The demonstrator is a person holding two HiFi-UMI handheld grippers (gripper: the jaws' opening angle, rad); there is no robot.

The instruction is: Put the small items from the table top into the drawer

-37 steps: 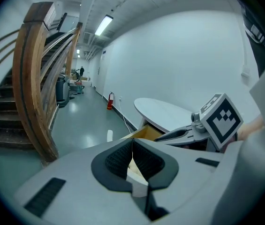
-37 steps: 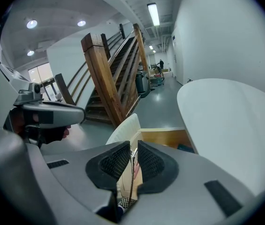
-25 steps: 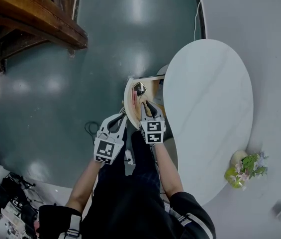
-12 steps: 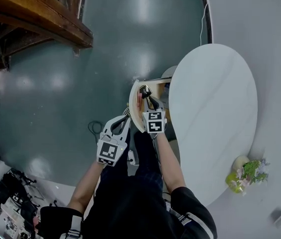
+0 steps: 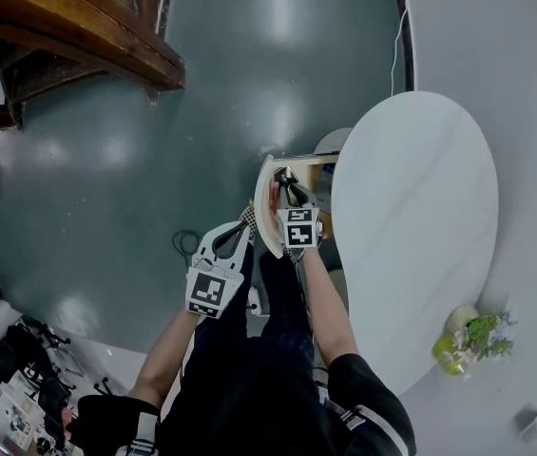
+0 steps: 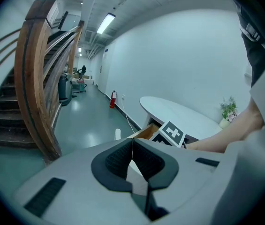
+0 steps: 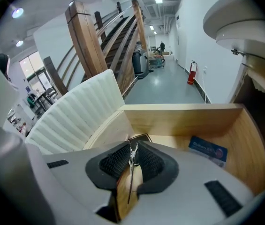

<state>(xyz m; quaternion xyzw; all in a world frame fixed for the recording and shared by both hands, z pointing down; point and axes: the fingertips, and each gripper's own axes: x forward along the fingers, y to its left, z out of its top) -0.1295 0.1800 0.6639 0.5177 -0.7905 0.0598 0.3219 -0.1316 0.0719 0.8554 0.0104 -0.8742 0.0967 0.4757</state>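
The open wooden drawer with its white ribbed front juts out from under the white oval table. My right gripper reaches down into the drawer, shut on a thin silvery item seen edge-on between the pads. Just past its tips, a dark-framed shiny thing lies on the drawer floor. A blue card lies further right in the drawer. My left gripper hangs outside the drawer front, shut, with nothing between its pads.
A small potted plant stands at the table's near end. A wooden staircase rises at the upper left above the glossy green floor. Cluttered gear sits at the lower left. A white cable runs along the wall.
My right gripper has sunk deeper into the drawer with the thin item still in its jaws. The left gripper has stayed about where it was.
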